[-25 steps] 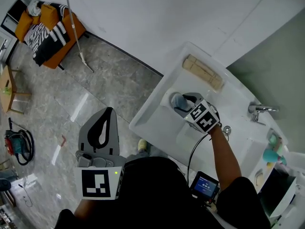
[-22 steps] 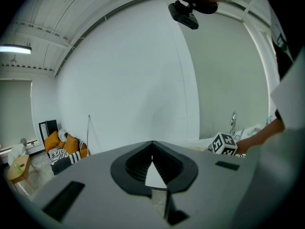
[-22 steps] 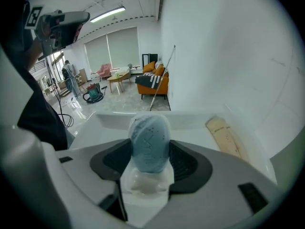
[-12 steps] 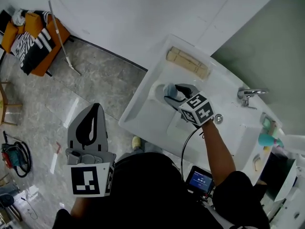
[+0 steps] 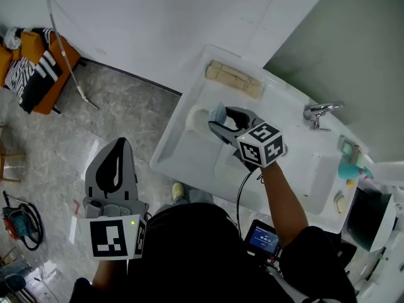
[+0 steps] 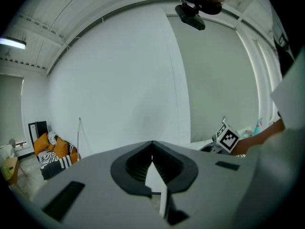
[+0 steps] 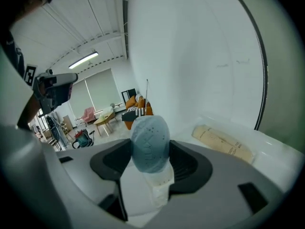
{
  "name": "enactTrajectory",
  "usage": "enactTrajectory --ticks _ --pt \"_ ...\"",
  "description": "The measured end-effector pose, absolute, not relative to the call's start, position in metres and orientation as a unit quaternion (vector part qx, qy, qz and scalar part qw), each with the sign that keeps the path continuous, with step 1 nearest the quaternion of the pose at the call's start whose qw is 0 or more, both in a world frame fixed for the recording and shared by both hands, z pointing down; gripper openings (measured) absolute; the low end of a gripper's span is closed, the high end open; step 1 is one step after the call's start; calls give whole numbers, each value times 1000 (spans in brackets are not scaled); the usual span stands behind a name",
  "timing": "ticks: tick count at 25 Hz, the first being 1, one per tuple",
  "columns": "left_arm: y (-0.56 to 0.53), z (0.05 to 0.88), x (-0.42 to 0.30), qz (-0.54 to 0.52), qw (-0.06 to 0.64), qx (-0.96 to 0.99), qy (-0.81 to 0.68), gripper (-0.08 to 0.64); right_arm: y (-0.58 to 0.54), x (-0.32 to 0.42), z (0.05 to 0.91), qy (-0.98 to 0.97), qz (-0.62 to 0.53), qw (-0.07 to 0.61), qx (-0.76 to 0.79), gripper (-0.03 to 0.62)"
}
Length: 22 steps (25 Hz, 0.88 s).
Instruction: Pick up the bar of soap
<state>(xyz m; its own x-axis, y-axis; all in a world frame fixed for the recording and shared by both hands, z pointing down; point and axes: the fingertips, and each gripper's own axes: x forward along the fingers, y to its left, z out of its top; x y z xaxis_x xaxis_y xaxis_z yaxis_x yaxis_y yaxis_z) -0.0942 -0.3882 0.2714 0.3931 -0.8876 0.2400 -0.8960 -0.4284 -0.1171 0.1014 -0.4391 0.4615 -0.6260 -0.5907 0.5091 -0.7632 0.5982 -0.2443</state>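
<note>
1. The bar of soap (image 7: 150,144), pale blue and oval with small dots on its face, sits between the jaws of the right hand-held gripper (image 7: 151,162). The jaws are clamped on its two sides, and its rounded end sticks out past the tips.
2. In the head view the bar of soap (image 5: 218,113) shows at the tip of the right hand-held gripper (image 5: 222,120), over the left part of the white tabletop (image 5: 183,153). It is just beside a round white dish (image 5: 197,118).
3. Whether the soap touches the dish or the tabletop cannot be told from these views.
4. A tan block (image 5: 235,79) lies on the tabletop near the wall, beyond the soap and apart from it. The right gripper view shows it (image 7: 222,142) to the right of the jaws.
5. A faucet (image 5: 319,112) stands farther right on the tabletop, well apart from the soap.
6. The left hand-held gripper (image 5: 119,146) is held low over the grey floor (image 5: 120,109), well apart from the tabletop. Its jaws (image 6: 152,149) are closed together with nothing between them.
7. An orange chair (image 5: 39,68) with striped cloth stands at the far left.
</note>
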Motion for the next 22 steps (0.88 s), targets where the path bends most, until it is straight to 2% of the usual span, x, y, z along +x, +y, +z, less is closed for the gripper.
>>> enactTrajectory --ticks 9,22 --pt "-384 270 -79 127 11 855 -503 9 -428 105 414 -874 205 127 422 264" --pt "-379 260 -64 110 -2 874 -473 9 -402 116 362 -870 170 87 454 264"
